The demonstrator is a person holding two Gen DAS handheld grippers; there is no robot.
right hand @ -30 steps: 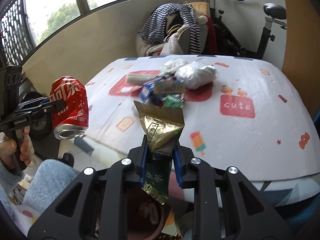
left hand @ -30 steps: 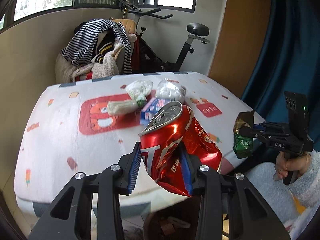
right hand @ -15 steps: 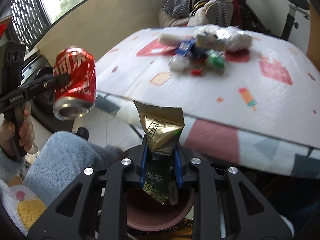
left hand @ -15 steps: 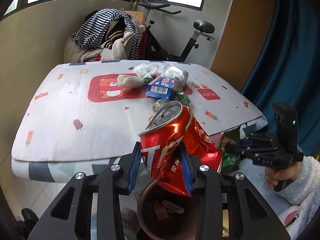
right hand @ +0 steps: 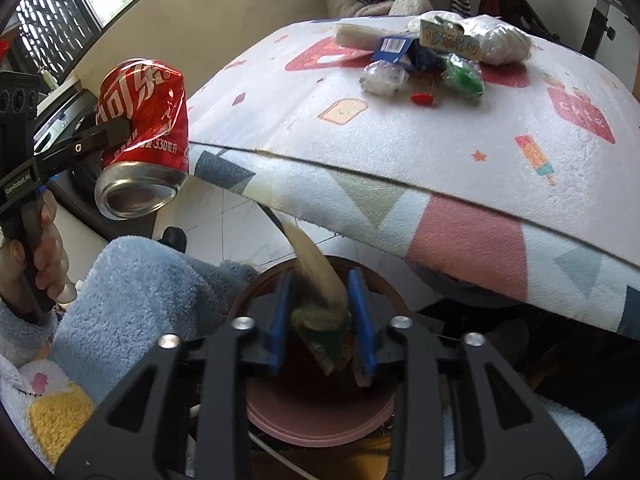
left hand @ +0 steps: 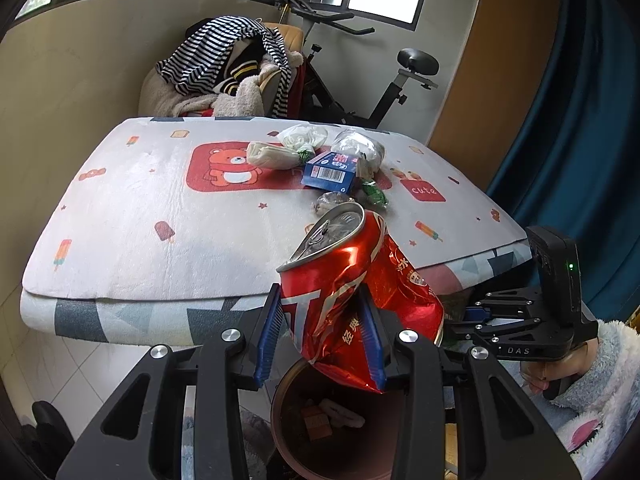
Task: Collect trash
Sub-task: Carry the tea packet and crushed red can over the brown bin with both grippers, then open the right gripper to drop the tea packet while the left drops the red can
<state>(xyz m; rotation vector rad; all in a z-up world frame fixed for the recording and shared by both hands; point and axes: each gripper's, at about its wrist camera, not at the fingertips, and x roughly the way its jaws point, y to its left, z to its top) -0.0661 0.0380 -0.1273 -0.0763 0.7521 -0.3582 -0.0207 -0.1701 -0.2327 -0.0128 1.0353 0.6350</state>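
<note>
My left gripper (left hand: 320, 332) is shut on a crushed red soda can (left hand: 348, 280), held just above the rim of a round pink bin (left hand: 282, 432) on the floor by the table. In the right wrist view the red soda can (right hand: 144, 120) hangs at the left in the left gripper (right hand: 116, 132). My right gripper (right hand: 322, 320) is directly over the pink bin (right hand: 312, 424). Its jaws stand slightly apart, and a gold and green tea packet (right hand: 320, 300), blurred and tilted, is slipping down between them. From the left wrist, the right gripper (left hand: 464, 320) sits low at the right, behind the can.
More trash lies on the padded table (left hand: 160, 220): a blue carton (left hand: 330, 172), white plastic bags (left hand: 304, 138), a green wrapper (left hand: 374, 194) and a clear crumpled ball (right hand: 382, 76). A chair piled with clothes (left hand: 232, 80) and an exercise bike (left hand: 384, 92) stand behind. A fleece sleeve (right hand: 132, 288) is near the bin.
Both grippers dropped below the table edge to the bin. The right gripper has let go of the tea packet, which is falling. The left still holds the can.
</note>
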